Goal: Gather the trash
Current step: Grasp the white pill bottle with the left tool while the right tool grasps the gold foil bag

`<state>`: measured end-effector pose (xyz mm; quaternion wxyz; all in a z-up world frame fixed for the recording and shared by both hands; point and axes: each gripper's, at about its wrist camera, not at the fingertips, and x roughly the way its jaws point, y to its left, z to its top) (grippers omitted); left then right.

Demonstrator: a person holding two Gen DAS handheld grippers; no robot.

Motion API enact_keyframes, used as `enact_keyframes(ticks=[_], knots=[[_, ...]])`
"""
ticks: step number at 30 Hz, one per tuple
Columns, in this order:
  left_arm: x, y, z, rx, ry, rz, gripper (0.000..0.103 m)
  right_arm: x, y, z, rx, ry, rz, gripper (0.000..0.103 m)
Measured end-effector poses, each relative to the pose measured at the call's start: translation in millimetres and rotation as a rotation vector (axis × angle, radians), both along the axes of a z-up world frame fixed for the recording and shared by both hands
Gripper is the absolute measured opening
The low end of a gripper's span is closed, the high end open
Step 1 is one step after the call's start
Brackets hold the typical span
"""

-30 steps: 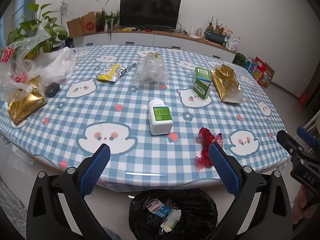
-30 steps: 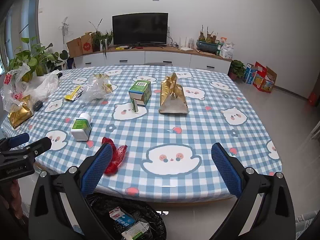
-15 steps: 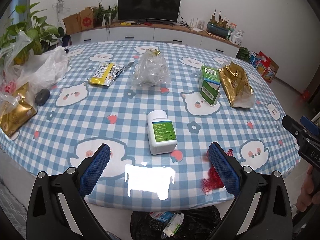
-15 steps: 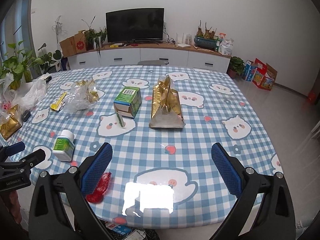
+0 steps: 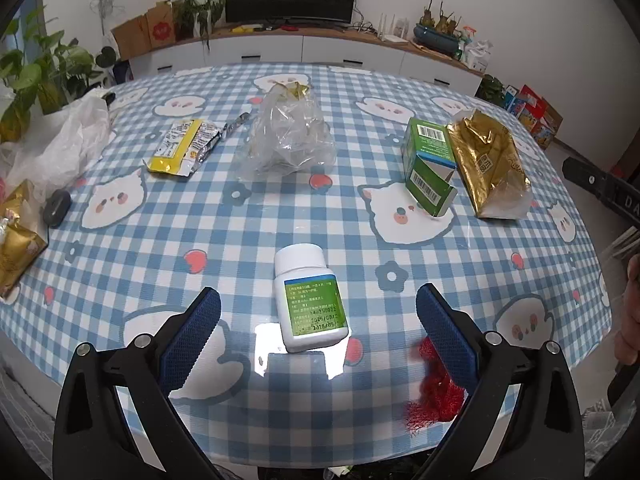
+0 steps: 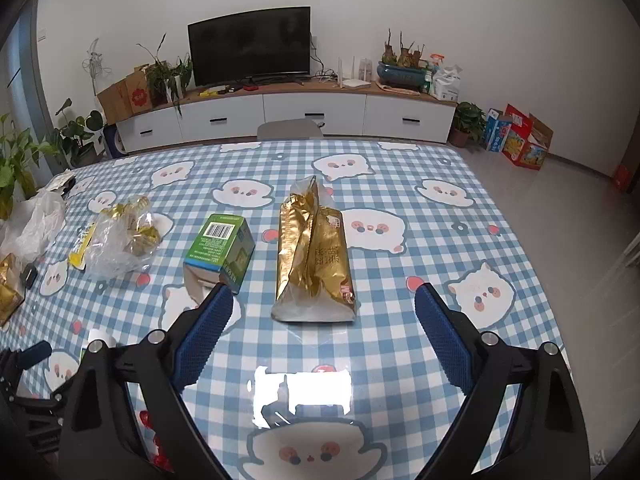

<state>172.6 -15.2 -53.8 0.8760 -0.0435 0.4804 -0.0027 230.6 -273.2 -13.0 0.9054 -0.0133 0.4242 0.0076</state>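
Observation:
A white pill bottle [image 5: 310, 298] with a green label lies on the checked table, between the fingers of my open left gripper [image 5: 318, 332]. A red mesh scrap [image 5: 434, 394] lies by its right finger. My open right gripper [image 6: 324, 332] faces a gold foil bag [image 6: 314, 258], which lies just beyond its fingertips. A green carton [image 6: 220, 246] sits by its left finger; it also shows in the left wrist view [image 5: 428, 166]. A crumpled clear bag [image 5: 290, 138] and a yellow wrapper [image 5: 182, 146] lie farther back.
White plastic bags [image 5: 60, 148], a small gold bag [image 5: 14, 246] and a dark object [image 5: 56, 206] sit at the table's left edge. Plants [image 6: 16, 160] stand left. A TV cabinet [image 6: 280, 114] runs along the far wall. The bin rim [image 5: 360, 470] shows under the near table edge.
Both grippers have moved forward over the table. The pill bottle now lies between the left fingers and the gold bag is closer to the right fingers. The bin has dropped nearly out of view.

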Motion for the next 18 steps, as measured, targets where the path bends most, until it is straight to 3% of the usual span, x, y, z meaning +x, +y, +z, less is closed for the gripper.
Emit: enact_keyframes(ticks=[8,14,18], knots=[[17.0,-3.1,-14.2,0.009,0.051,0.000,0.089,56.4,6.2,-19.4,-0.015,0.111,-0.006,0.075],[26.2,-1.1,-27.8,0.010,0.095,0.022,0.085,86.4,7.7,-36.3,0.031,0.170,-0.015,0.066],[29.4,-2.9,-32.4,0.024,0.115,0.003,0.074,100.6,6.9,-45.5,0.062,0.222,-0.019,0.057]])
